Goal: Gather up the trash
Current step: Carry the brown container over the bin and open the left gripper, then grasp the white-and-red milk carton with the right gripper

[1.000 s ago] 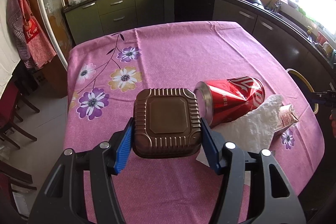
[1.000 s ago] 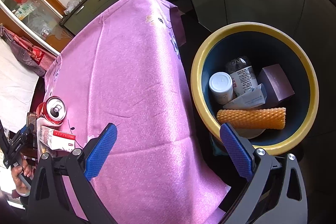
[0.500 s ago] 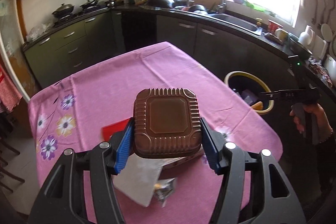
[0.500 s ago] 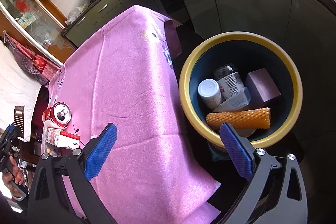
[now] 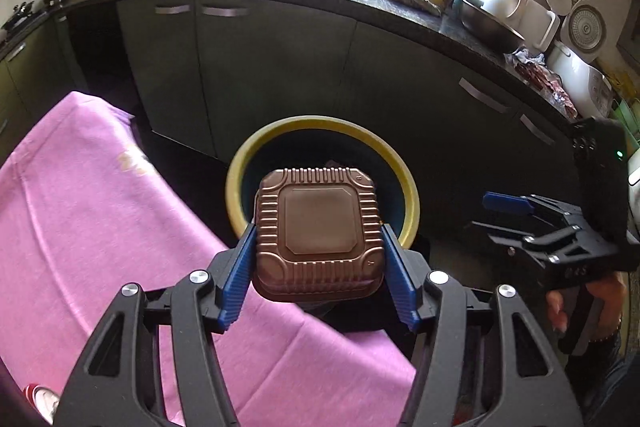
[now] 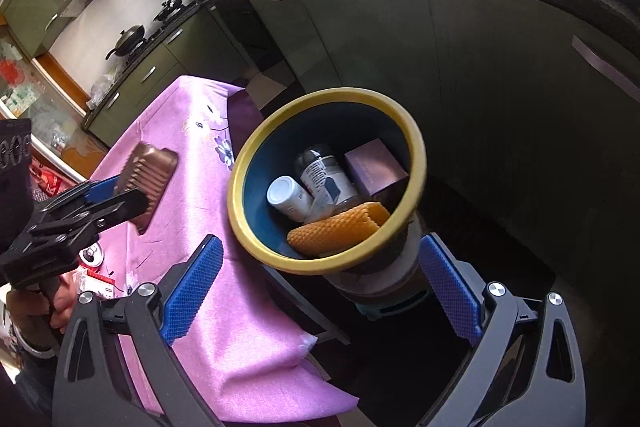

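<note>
The left claw (image 5: 318, 253) is clamped on a brown ribbed foil container (image 5: 316, 233), its blue pads pressing on two opposite sides. It holds the container in the air over the edge of the pink-clothed tabletop (image 5: 100, 227), just short of the yellow-rimmed bin (image 5: 412, 203) that stands on the floor beside the tabletop. The right claw (image 6: 320, 287) hangs released and empty on the near side of the bin, its pads spread wide. Inside the bin lie a white-capped bottle (image 6: 288, 197), a clear jar (image 6: 326, 173), a mauve box (image 6: 374, 167) and an orange foam net (image 6: 340, 231). Back from the bin, on the tabletop, a red can (image 6: 91, 255) lies beside a small carton (image 6: 98, 283).
</note>
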